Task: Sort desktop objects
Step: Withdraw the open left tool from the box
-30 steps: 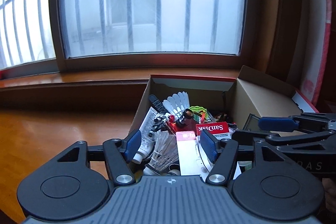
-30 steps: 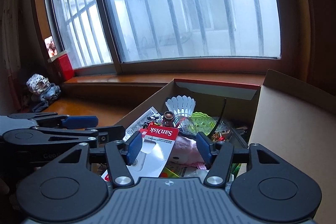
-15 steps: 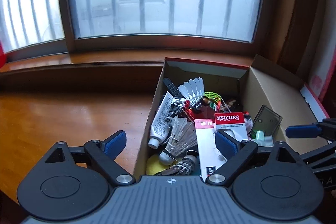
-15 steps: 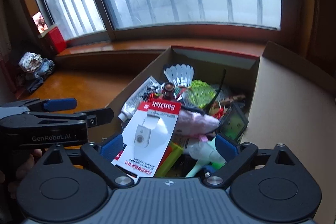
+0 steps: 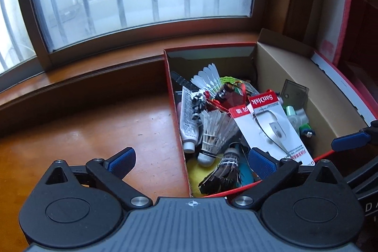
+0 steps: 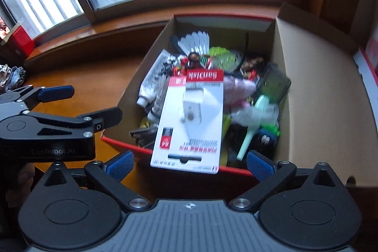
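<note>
**Two spread claws above an open box of mixed small objects**

The left claw (image 5: 191,157) has its blue-padded fingers spread wide and holds nothing. One finger is over the brown wooden worktop (image 5: 94,129); the other is over the near left part of the red-edged cardboard box (image 5: 283,77).

The right claw (image 6: 190,163) is likewise spread wide and grips nothing. It hangs over the near edge of the box (image 6: 314,98), and in its view the left claw (image 6: 78,105) shows from the side at the left, over the worktop just beside the box.

The box sits at the far right of the worktop, against the wooden window ledge (image 5: 106,70), with its lid folded open to the right. On top of the pile inside lies a red-and-white SanDisk blister card (image 6: 191,117), flat and slightly tilted, its lower end reaching the near wall of the box. Around it:

- a white feather shuttlecock (image 5: 213,131) just left of the card, touching it
- a white printed squeeze tube (image 5: 187,119) along the left wall
- a second white shuttlecock (image 5: 208,78) towards the far wall
- a dark feather shuttlecock (image 5: 224,174) at the near left corner
- a translucent dark plastic case (image 5: 294,95) against the right wall
- a pale green plastic handle (image 6: 254,124) right of the card
</note>
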### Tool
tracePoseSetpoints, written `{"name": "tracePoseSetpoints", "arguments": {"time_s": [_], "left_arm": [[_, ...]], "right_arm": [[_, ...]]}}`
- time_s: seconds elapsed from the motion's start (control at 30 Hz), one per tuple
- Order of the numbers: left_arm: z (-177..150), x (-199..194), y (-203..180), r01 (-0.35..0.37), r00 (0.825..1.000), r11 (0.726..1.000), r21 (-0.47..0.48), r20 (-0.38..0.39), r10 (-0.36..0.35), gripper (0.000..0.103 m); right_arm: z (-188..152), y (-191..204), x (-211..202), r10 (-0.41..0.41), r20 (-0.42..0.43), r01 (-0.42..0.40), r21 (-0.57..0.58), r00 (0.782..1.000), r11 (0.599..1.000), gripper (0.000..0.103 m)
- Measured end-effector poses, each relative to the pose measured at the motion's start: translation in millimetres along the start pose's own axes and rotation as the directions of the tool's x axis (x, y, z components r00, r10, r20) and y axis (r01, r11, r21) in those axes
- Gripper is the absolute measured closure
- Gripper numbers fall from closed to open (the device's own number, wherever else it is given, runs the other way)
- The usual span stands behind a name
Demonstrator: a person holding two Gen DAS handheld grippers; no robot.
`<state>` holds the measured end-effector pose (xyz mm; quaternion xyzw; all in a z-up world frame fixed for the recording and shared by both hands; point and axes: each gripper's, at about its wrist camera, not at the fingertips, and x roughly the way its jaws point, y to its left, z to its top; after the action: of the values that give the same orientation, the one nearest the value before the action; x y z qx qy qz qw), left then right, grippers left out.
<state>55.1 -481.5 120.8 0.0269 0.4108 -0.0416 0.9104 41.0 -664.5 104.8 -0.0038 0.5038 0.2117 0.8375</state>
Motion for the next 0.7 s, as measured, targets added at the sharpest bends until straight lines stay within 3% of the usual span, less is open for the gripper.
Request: {"name": "tracePoseSetpoints", "arguments": {"time_s": [0.37, 0.7], "left_arm": [[1, 3, 7, -0.025, 0.999, 1.000, 0.013, -0.042, 0.025, 0.000], [4, 7, 1, 0.005, 0.999, 1.000, 0.025, -0.039, -0.004, 0.000]], "right_arm": [[0, 10, 12, 0.006, -0.017, -0.006, 0.005, 1.000, 1.000, 0.000], [3, 6, 19, 0.023, -0.018, -0.022, 0.020, 1.000, 1.000, 0.000]]}}
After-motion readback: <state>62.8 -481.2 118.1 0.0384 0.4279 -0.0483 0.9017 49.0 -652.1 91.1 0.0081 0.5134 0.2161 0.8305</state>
